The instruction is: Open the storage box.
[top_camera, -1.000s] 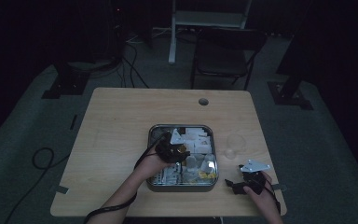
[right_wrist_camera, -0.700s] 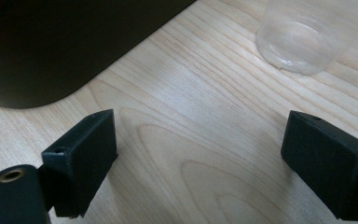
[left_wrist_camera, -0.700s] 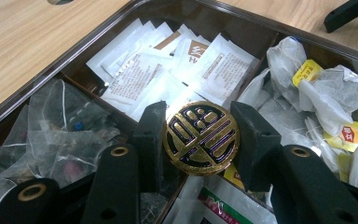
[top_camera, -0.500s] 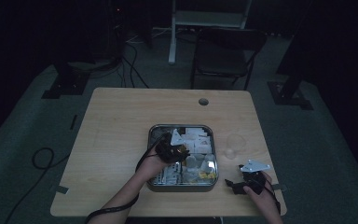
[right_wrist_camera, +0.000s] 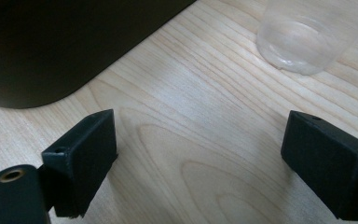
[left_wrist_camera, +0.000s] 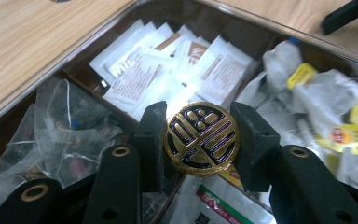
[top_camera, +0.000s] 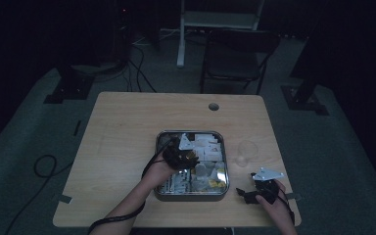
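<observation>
Item: round gold-and-black patterned disc (left_wrist_camera: 202, 139), which we find clamped edge to edge between the two black pads (left_wrist_camera: 151, 140) of the left gripper (top_camera: 180, 155), its face turned to the camera. We place it inside the square metal tin (top_camera: 192, 196), near the tin's left wall, just above white paper sachets (left_wrist_camera: 168, 70) and clear-wrapped tea bags (left_wrist_camera: 331, 112). We log the right gripper (right_wrist_camera: 200, 163), jaws wide apart with nothing between them, over the light wooden table (top_camera: 127, 127) near its front right corner, a clear plastic cup (right_wrist_camera: 298, 42) just ahead.
</observation>
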The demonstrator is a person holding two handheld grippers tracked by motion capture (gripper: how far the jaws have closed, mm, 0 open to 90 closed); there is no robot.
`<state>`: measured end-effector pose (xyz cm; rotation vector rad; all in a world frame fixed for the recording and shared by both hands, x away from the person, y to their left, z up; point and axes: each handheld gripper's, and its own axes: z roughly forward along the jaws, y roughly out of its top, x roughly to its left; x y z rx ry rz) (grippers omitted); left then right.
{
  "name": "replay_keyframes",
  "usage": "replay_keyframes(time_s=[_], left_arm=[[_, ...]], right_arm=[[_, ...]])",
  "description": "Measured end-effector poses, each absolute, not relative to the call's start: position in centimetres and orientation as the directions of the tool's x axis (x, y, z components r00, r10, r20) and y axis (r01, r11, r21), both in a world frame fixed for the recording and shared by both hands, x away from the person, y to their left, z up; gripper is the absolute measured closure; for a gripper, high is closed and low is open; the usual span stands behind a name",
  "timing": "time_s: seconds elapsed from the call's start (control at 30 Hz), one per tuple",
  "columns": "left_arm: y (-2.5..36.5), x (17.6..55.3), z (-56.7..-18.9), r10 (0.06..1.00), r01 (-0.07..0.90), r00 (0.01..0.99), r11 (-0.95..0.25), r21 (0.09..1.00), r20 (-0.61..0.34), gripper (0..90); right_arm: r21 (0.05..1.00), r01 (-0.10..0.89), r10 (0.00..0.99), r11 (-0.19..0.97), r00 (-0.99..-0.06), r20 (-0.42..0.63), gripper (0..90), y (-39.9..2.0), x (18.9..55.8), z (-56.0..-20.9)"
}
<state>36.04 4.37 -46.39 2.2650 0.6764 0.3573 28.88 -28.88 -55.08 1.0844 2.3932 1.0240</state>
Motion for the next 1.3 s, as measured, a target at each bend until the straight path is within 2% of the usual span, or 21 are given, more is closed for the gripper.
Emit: replay_keyframes(time_s=[0.47, 1.3], left_arm=[[5.7, 35.5, -43.0, 0.592, 0.321, 0.8, -0.557, 0.766, 0.095, 60.0], [12.9, 36.0, -41.3, 0.716, 0.384, 0.692, -0.475, 0.792, 0.093, 60.0]], right_arm=[[0.723, 0.519, 0.75, 0.456, -0.661, 0.002, 9.9, -28.9, 28.9, -55.1], [0.722, 0.521, 0.751, 0.455, -0.661, 0.003, 9.9, -28.9, 28.9, -55.1]])
